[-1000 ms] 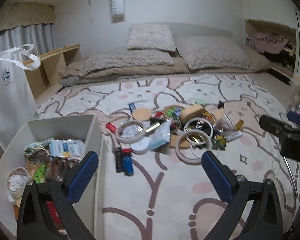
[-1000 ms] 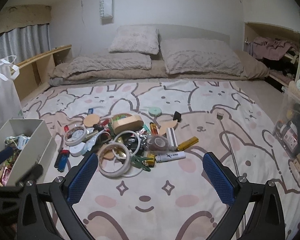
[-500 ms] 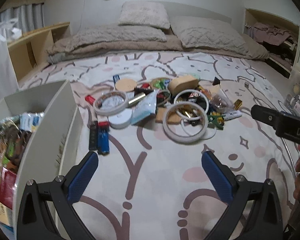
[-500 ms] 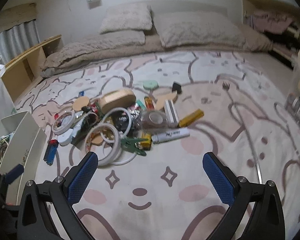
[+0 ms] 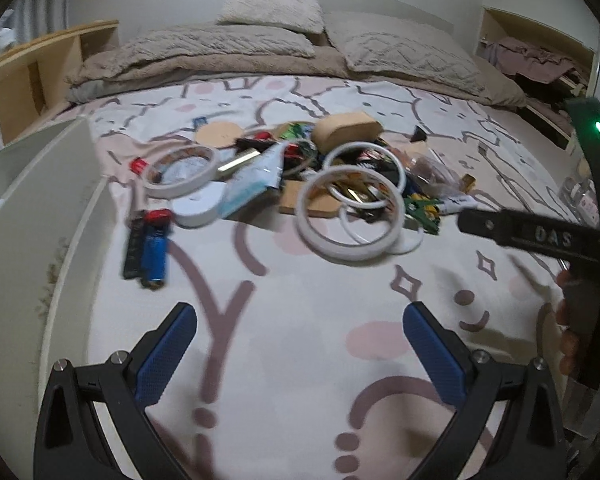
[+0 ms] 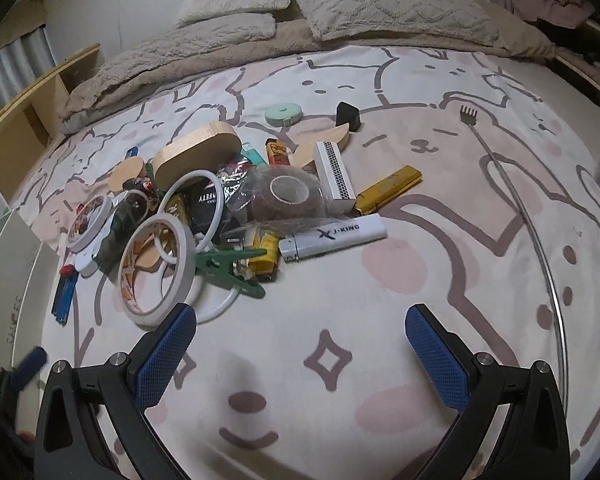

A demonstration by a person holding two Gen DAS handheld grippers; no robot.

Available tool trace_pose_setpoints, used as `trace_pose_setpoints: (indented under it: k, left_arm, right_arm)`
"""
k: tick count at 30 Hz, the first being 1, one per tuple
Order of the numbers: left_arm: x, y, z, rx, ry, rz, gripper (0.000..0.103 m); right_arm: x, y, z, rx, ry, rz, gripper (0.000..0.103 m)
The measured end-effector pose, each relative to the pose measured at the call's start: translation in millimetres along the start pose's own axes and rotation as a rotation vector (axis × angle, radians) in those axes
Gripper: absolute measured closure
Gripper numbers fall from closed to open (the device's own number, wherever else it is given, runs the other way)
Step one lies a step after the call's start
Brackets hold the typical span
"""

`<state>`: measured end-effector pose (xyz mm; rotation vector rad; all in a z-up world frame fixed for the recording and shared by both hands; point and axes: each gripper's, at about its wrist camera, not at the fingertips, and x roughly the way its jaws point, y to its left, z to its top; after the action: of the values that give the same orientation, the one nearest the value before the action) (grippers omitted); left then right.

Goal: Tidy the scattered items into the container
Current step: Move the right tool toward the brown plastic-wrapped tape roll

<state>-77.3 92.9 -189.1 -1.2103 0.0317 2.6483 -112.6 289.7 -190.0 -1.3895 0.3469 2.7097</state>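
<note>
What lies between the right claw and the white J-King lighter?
Only bare bedspread separates the right claw from the white lighter, seen in the right wrist view.

The right hand-held gripper (image 6: 300, 344) hangs low over the bunny-patterned bedspread (image 6: 440, 128) with its blue-padded fingers (image 6: 166, 350) spread wide and nothing between them. Just ahead lies a heap of clutter: a large tape ring (image 6: 154, 268) tilted on edge beside a green clothespin (image 6: 230, 266), a white J-KING lighter (image 6: 334, 236), a yellow lighter (image 6: 390, 194), a white matchbox (image 6: 334, 176) and an oval wooden box (image 6: 198, 156). A metal back scratcher (image 6: 516, 196) curves along the right, and a white container's wall (image 6: 18, 276) shows at the left edge.
</note>
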Motion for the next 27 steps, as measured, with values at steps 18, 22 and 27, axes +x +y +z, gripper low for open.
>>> trace_pose_setpoints:
  k: [18, 22, 27]
  left_arm:
    - [58.2, -8.9, 24.2, -0.186, 0.046, -0.131, 0.0]
    - [67.8, -9.8, 33.8, -0.196, 0.045, -0.117, 0.0]
    - [80.9, -12.6, 44.4, -0.199, 0.042, -0.09, 0.0]
  right_arm:
    - [19.8, -19.1, 19.4, 0.028, -0.136, 0.068, 0.0]
    - [23.3, -12.4, 25.6, -0.005, -0.127, 0.09, 0.0]
    - [25.8, -9.6, 36.5, 0.003, -0.136, 0.082, 0.0]
